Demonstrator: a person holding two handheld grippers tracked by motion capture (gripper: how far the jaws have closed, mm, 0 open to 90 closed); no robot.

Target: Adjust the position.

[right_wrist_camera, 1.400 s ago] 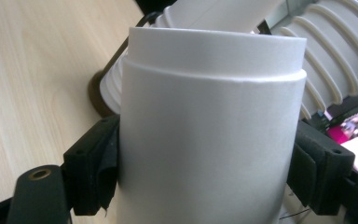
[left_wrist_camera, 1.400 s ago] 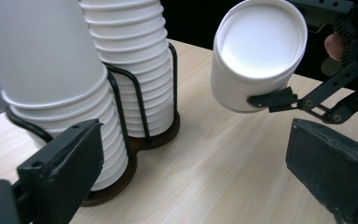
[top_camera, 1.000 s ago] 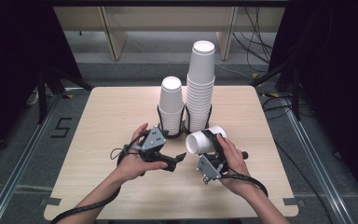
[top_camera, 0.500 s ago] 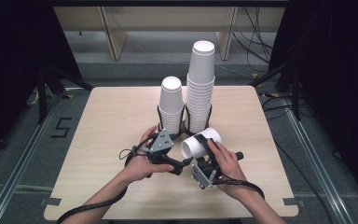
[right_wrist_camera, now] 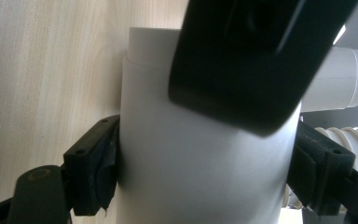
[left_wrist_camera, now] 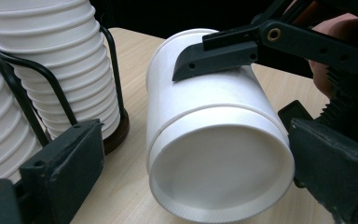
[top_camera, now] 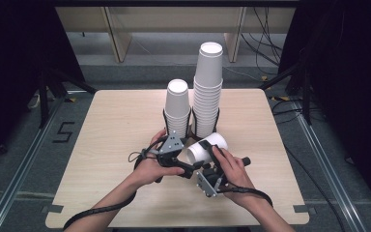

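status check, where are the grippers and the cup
Right hand-held gripper shut on paper cup, held sideways. Left hand-held gripper open around its base. Cup stacks close behind.

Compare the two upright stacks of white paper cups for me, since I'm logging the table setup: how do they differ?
The taller stack of white paper cups rises well above the shorter stack of white paper cups and shows many more nested rims. The taller one stands on the right in the high view, the shorter on the left. Both stand upright with bases up, side by side in black wire holders near the middle of the wooden table.
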